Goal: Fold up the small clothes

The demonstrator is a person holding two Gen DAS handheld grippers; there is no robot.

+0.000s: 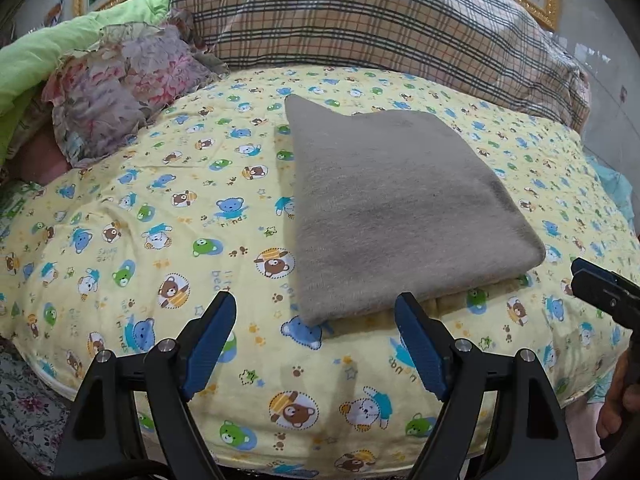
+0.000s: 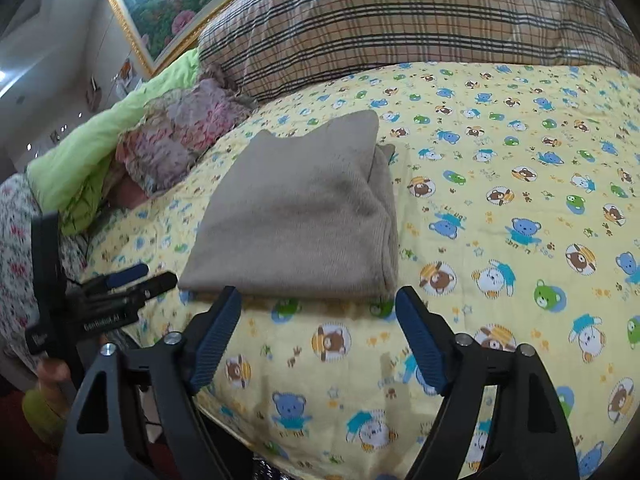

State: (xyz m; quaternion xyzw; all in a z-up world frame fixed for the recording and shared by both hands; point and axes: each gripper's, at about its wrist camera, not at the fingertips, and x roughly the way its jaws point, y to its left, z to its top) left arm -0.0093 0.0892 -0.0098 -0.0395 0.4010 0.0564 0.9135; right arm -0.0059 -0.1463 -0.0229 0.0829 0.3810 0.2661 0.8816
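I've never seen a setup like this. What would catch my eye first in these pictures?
Probably the folded grey cloth lying in the middle of a yellow bedspread printed with cartoon bears. Next, the two pairs of black tongs with blue pads, the left tongs and the right tongs, both open and empty just short of the cloth's near edge. Behind it, a big plaid pillow leans at the head of the bed.

gold-framed painting (image 2: 160, 12) cut off by the top edge; folded grey garment's (image 1: 400, 208) underlayers hidden
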